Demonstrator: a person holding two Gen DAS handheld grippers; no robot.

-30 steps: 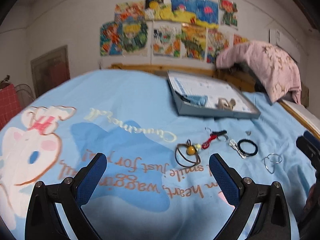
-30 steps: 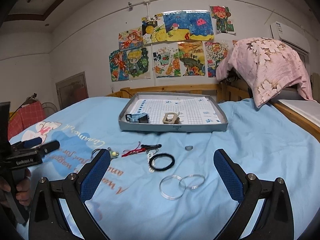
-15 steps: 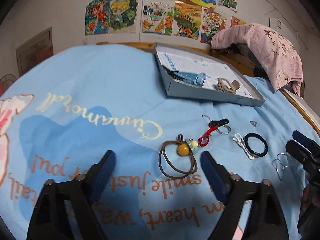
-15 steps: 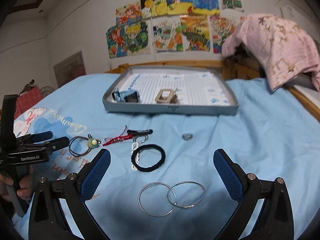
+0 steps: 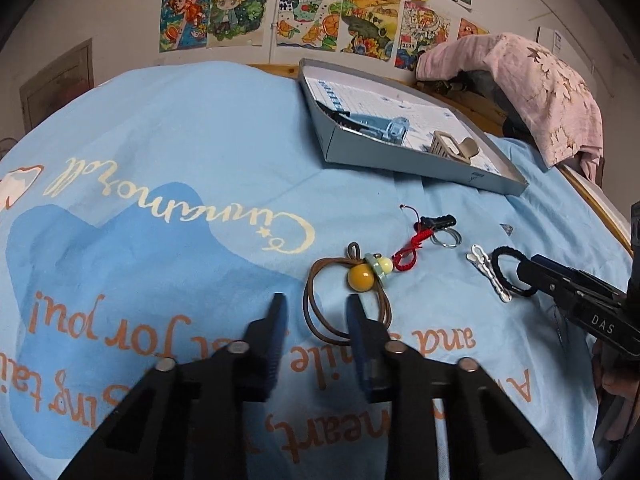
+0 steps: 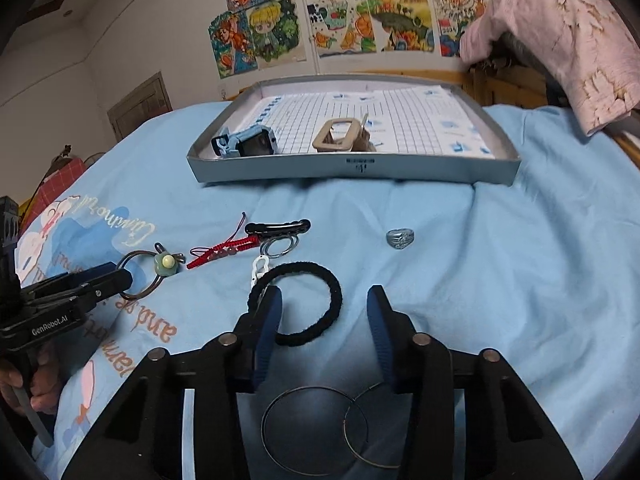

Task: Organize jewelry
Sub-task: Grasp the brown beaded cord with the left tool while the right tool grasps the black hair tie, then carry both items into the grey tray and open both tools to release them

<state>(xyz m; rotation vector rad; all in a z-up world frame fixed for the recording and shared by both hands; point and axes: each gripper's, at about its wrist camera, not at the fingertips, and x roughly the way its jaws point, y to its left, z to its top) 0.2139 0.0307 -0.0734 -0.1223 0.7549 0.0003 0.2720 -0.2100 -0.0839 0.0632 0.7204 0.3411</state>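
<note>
Left gripper (image 5: 316,304), low centre of its view, jaws closing w/ the left side of the brown cord loop (image 5: 346,304) between the tips; pads not yet pressing it, an amber bead (image 5: 361,278) at the loop's top. Right gripper (image 6: 322,300), low centre of its view, also closing, left tip over the near-left edge of the black hair tie (image 6: 296,304), nothing clamped. Two thin wire hoops (image 6: 320,424) lie under its frame. Red cord charm (image 6: 222,252), black clip (image 6: 278,227) & silver ring (image 6: 400,238) sit mid-frame; bare blue bedsheet (image 6: 520,260) opens to the right. Grey tray (image 6: 356,168) at upper centre, near wall facing the jewelry.
</note>
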